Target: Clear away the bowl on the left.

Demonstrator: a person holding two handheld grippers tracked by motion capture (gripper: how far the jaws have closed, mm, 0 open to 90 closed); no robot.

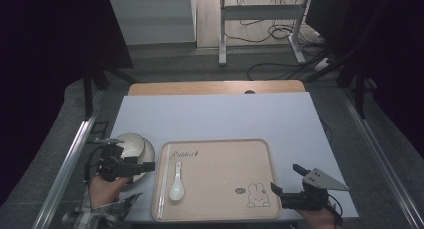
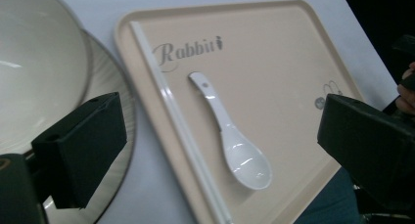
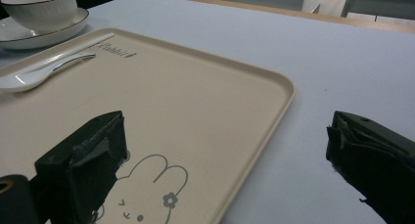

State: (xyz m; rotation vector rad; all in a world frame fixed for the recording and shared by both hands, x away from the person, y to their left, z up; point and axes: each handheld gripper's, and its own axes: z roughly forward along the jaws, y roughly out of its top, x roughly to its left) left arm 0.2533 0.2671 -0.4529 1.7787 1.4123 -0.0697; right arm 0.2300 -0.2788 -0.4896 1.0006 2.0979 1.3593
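Observation:
A beige tray (image 1: pixel 220 189) with a rabbit drawing lies at the front middle of the white tabletop. On its left part rest a white ceramic spoon (image 1: pixel 176 185) and a pair of white chopsticks (image 1: pixel 162 181) along the left rim. A white bowl (image 1: pixel 131 145) on a plate stands just left of the tray. My left gripper (image 1: pixel 134 160) hovers open at the bowl's front right side, looking over the plate (image 2: pixel 110 82), the chopsticks (image 2: pixel 171 111) and the spoon (image 2: pixel 235 145). My right gripper (image 1: pixel 287 178) is open above the tray's right rim (image 3: pixel 274 106), holding nothing.
The white tabletop (image 1: pixel 215 116) stretches bare behind the tray, with a wooden strip (image 1: pixel 215 87) along its far edge. Metal rails run along both sides. A desk frame (image 1: pixel 222 34) and cables lie on the floor beyond.

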